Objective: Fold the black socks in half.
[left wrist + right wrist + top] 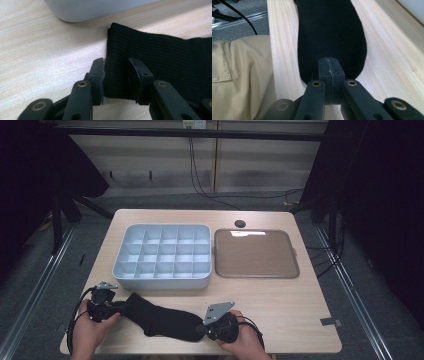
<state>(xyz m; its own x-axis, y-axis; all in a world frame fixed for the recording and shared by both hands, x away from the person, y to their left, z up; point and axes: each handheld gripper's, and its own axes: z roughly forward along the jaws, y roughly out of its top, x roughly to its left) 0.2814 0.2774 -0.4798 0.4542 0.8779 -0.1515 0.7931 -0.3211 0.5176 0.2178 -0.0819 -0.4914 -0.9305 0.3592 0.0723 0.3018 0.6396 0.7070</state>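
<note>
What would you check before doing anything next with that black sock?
1. Right gripper shut at the toe of the sock: ok, though whether cloth is pinched cannot be told.
2. Left gripper around the cuff: not ok yet, its jaws straddle the cuff edge with a gap on one side.
3. Sock flat on the table: ok, it lies stretched between both grippers.
4. Grey box has free compartments: ok.
5. Tray bare: ok.
6. Sock apart from the box: ok, bare wood lies between them.
</note>
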